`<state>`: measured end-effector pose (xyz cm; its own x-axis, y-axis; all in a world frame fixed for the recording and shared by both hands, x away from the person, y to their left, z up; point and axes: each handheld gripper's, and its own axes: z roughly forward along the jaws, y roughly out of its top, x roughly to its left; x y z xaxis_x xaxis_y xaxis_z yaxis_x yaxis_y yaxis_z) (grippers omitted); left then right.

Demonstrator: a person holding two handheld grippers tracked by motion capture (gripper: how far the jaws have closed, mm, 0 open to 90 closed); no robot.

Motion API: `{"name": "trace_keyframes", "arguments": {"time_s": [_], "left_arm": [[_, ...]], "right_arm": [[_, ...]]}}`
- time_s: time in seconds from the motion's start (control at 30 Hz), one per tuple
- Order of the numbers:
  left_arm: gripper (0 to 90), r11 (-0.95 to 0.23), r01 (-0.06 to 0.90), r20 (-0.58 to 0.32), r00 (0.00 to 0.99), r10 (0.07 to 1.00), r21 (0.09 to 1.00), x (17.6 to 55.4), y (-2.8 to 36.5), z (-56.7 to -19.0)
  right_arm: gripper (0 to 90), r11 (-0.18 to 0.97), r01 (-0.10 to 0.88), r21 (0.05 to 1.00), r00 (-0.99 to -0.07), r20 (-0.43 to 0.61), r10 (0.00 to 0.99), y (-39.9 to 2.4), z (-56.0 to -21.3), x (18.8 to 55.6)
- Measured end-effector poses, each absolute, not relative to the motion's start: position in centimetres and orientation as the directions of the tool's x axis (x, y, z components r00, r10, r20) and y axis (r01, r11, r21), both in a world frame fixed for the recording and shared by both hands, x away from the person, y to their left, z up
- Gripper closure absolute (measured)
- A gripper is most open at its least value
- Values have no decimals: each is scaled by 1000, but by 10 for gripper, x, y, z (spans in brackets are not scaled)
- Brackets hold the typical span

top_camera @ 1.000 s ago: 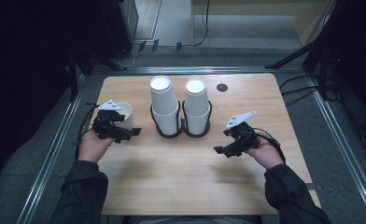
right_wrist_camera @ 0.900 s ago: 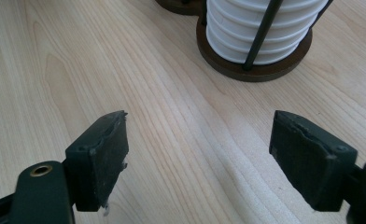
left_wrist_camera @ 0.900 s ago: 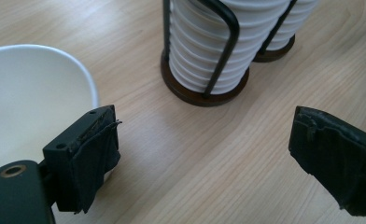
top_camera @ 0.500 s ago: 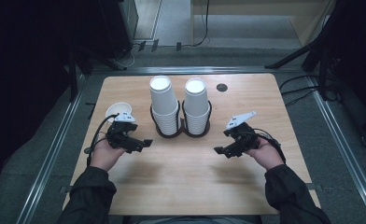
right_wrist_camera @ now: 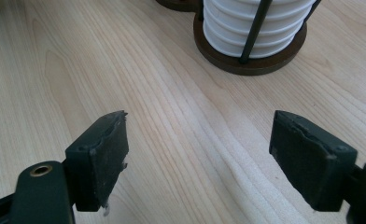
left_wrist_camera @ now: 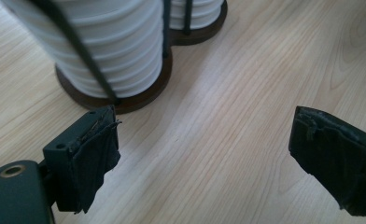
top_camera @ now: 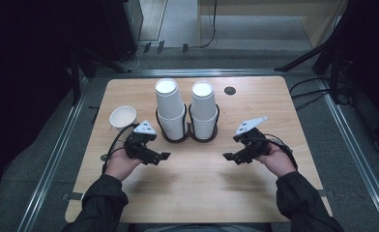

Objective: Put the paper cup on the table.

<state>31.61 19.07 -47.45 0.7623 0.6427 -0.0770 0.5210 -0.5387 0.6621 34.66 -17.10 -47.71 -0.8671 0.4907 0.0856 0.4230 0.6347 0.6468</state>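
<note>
Both grippers, left (top_camera: 164, 156) and right (top_camera: 227, 156), hung empty, jaws spread; best pinch the left stack's (top_camera: 169, 108) top cup by its rim.

Stood on a grey floor (top_camera: 47, 159): a light wooden table (top_camera: 197, 188) with rounded corners and a small dark round inset (top_camera: 230, 90) near its far edge. Flanked by metal rails (top_camera: 50, 162) left and right. Dark on both sides; cables (top_camera: 308, 89) across the floor, pale wooden furniture (top_camera: 269, 14) beyond.
</note>
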Motion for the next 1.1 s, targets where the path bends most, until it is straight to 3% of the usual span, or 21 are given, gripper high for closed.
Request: {"name": "trace_keyframes", "arguments": {"time_s": [0.63,1.1], "left_arm": [[84,-632,475,-85,834,545,612,319,138,-488],[84,-631,448,-84,851,519,633,320,118,-489]], "right_arm": [[195,616,440,654,-858,103,503,-171,-479,338],[194,617,441,651,-857,101,506,-170,-480,331]]}}
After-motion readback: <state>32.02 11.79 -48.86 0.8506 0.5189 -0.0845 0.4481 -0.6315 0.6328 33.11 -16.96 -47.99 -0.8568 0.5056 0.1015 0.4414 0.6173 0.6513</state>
